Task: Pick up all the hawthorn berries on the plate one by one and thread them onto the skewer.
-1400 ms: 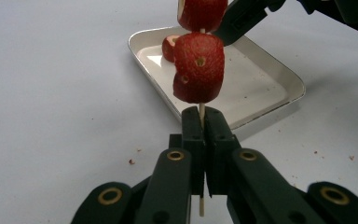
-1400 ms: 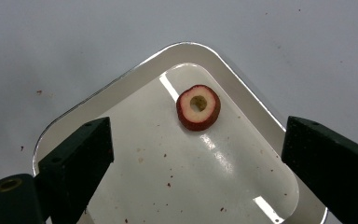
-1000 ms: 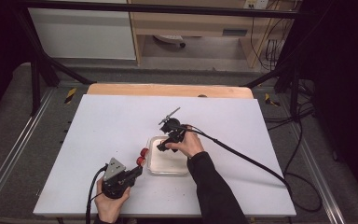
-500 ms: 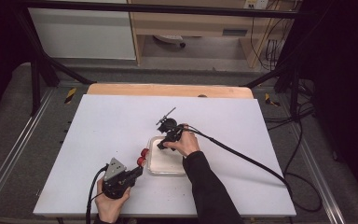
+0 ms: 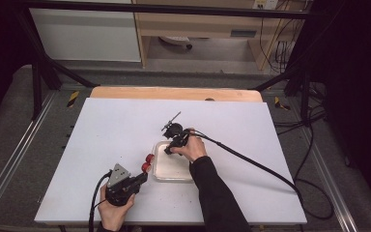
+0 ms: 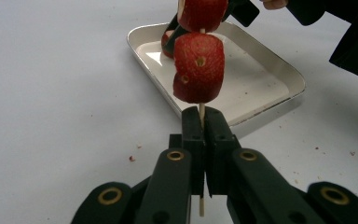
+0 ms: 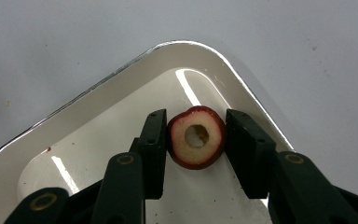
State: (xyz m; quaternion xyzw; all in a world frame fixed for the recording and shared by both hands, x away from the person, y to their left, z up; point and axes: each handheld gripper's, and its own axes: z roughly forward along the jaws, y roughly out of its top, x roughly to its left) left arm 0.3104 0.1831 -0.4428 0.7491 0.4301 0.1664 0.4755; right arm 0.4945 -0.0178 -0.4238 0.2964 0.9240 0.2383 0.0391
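A white counter (image 5: pixel 125 130) with a bare wooden strip along its far edge stands on a grey floor, framed by black struts; behind it are a pale wooden shelf unit and a white panel, and cables trail down on the right. Small red crumbs dot the counter near the tray.

One shallow white tray (image 5: pixel 160 170) with a shiny rim lies a little right of the counter's middle. There are two tools, one in each hand. I count three red fruit pieces: two on a skewer and one loose in the tray.

The left tool (image 6: pixel 200 122) sits low on the near left of the counter, just beside the tray's near left corner, its jaws together and clamped on one thin wooden skewer (image 6: pixel 200 111). The skewer's long axis runs along the jaws and points away from the hand toward the tray; its blunt end sticks out behind the jaws. The two skewered fruit pieces (image 6: pixel 199 67) sit one after the other along the stick, ahead of the jaws.

The right tool (image 7: pixel 196 140) reaches down into the tray's far left corner. Its jaws have just been closing, and the cored fruit ring (image 7: pixel 196 137) lies between them, cut face and hole toward the camera. The left pad touches its skin; a narrow gap shows at the right pad.
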